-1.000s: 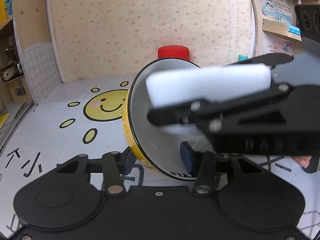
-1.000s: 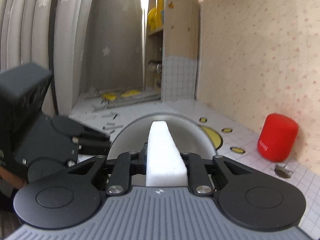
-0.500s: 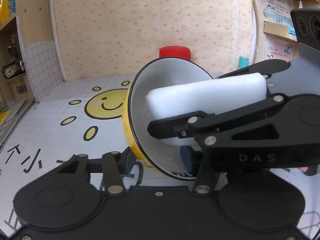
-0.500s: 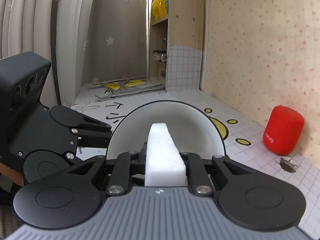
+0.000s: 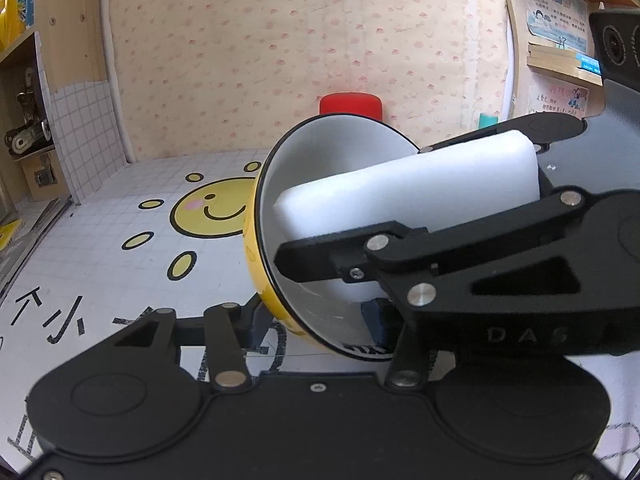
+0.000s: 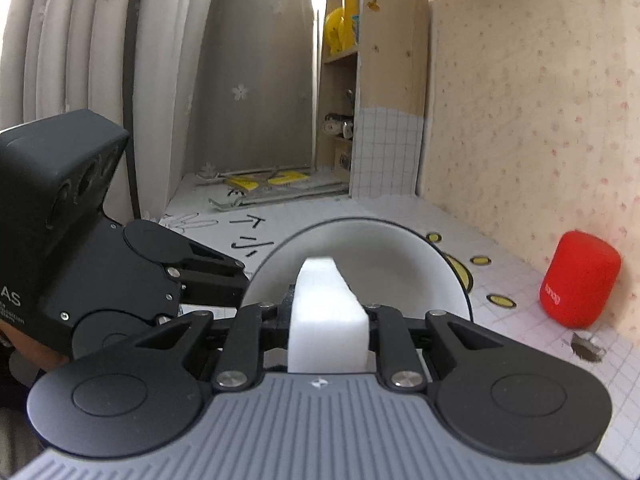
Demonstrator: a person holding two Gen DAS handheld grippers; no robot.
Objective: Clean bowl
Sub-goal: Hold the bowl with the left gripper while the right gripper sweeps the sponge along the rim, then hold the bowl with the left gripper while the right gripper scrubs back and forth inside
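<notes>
Right tongs (image 6: 326, 316) press sponge (image 5: 400, 196) into tilted bowl (image 5: 320, 160).

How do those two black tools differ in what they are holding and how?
The left tool pinches the rim of the yellow bowl, tipping it on its side; the right tool squeezes a white sponge and pokes it into the bowl. The bowl is hard and glossy, the sponge a soft, matte block. Both tools are shut on their load.

Speckled pink wall (image 5: 304, 40), wooden shelves (image 6: 344, 80), floral curtains (image 6: 80, 60).
</notes>
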